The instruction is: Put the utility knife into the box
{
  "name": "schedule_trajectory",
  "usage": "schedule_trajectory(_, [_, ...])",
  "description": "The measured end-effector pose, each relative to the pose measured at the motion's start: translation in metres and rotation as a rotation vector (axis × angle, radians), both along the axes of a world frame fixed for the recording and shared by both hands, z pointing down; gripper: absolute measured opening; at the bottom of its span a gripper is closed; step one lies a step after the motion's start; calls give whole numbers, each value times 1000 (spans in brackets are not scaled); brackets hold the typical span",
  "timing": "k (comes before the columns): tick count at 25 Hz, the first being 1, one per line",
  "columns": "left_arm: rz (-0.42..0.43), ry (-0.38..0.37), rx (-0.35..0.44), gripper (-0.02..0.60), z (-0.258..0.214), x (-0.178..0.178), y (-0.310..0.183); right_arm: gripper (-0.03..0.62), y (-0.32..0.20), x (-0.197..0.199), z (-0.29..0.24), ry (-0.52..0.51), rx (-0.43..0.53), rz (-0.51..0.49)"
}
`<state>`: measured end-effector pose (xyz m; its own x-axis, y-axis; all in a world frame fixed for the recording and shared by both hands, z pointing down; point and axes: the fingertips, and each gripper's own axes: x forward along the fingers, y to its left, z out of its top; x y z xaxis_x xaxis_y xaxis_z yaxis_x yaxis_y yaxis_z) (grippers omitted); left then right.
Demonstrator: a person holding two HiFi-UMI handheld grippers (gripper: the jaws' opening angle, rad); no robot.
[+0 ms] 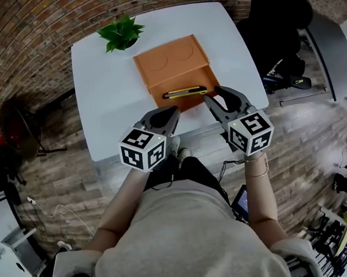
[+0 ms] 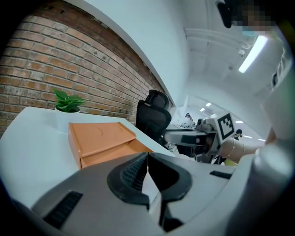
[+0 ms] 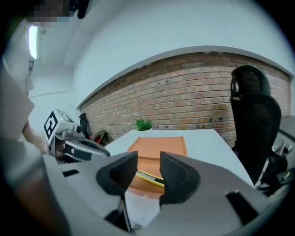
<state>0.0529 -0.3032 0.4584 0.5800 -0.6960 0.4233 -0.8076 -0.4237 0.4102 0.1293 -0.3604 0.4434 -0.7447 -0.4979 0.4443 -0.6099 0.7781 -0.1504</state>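
The utility knife (image 1: 184,92) lies in the orange box (image 1: 165,63); right tongs (image 3: 148,162) open

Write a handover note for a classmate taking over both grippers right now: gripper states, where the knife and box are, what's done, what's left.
Left gripper: shut, empty, by the near edge of the white table.
Right gripper: open, nothing between its pads, just in front of the box.
Utility knife: lying in the open tray of the orange box.
Done: knife is in the box.
Left: nothing for the stated job; the box stands open.
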Motion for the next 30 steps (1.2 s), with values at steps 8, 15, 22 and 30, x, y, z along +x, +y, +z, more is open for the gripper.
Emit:
schedule_trajectory(8, [8, -29, 59, 8, -24, -1, -4, 54, 13, 14, -38, -223, 7, 129])
schedule_trajectory(15, [26, -23, 84, 8, -33, 1, -7, 0, 30, -1, -54, -425, -20, 178])
schedule_trajectory(22, [100, -30, 99, 8, -33, 12, -5, -2, 35, -5, -57, -474, -31, 251])
schedule_trajectory(30, [110, -68, 35, 8, -14, 14, 4, -2, 47, -11, -38, -389, -57, 212])
